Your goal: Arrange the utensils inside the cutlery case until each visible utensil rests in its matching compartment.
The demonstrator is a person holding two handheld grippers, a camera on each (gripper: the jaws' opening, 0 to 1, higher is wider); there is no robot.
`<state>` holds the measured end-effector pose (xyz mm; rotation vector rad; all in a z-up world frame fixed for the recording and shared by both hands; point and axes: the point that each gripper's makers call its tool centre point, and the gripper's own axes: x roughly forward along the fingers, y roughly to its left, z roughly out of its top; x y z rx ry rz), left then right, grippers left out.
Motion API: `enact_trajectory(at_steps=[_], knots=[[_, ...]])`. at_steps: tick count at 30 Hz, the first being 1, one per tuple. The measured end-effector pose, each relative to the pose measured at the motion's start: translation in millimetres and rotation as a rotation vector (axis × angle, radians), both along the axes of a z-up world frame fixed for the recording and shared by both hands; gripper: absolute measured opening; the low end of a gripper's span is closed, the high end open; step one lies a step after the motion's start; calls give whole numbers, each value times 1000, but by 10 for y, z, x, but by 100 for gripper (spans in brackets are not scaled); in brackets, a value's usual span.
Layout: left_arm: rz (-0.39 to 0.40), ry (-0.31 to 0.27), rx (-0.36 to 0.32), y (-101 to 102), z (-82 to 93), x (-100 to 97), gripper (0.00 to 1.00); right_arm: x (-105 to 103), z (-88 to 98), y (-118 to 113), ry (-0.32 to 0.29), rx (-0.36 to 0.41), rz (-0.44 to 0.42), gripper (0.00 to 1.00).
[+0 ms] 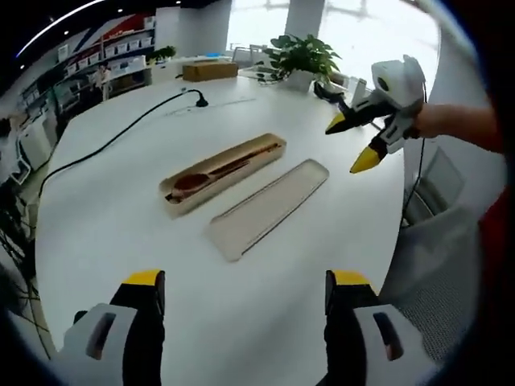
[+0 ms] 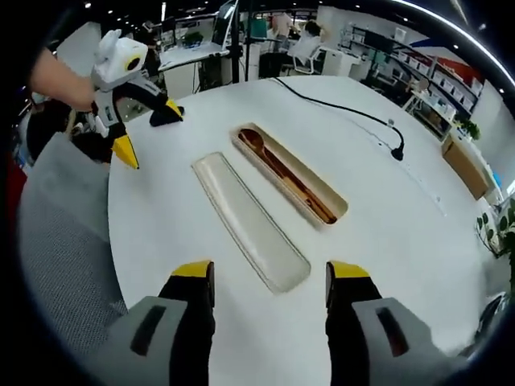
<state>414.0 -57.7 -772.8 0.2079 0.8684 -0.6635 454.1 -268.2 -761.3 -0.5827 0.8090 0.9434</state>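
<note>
Surface (image 1: 121,217), white and rounded, spreads ahead of both tools and carries everything. On it, straight ahead of the left tool (image 1: 245,291), lies the cutlery case (image 1: 223,174), a long, shallow beige tray with rounded ends, open to view. Its matching lid (image 1: 268,207) lies flat just beside it on the nearer side, parallel and apart from it, pale beige and hollow side up. Inside the case rests a dark reddish-brown wooden spoon (image 1: 193,182), bowl toward one end, with slim wooden pieces alongside its handle that run to the other end; whether they are chopsticks or something else I cannot tell. In the right gripper view the same case (image 2: 291,174) sits ahead and slightly right of the right tool (image 2: 269,283), the lid (image 2: 249,219) directly ahead between its jaws, spoon (image 2: 257,143) bowl at the far end.

Both tools stand with jaws wide apart, holding nothing, above the surface near its edge. A black cable (image 1: 113,141) runs across the far part of the surface, and a potted plant (image 1: 302,60) stands beyond the case.
</note>
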Motion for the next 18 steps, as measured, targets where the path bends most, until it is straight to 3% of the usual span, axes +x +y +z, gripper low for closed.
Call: enact_trajectory(at_steps=[4, 5, 9, 13, 18], knots=[[5, 8, 17, -19, -90, 59, 83, 61, -117, -21, 6, -23, -34, 55], [6, 7, 18, -20, -97, 64, 83, 76, -142, -39, 10, -17, -86, 55], [14, 11, 48, -35, -213, 75, 83, 68, -231, 23, 30, 38, -127, 64], [34, 4, 35, -41, -210, 90, 82, 66, -225, 50, 43, 64, -136, 62], [-29, -18, 57, -123, -242, 92, 76, 71, -238, 24, 29, 39, -105, 58]])
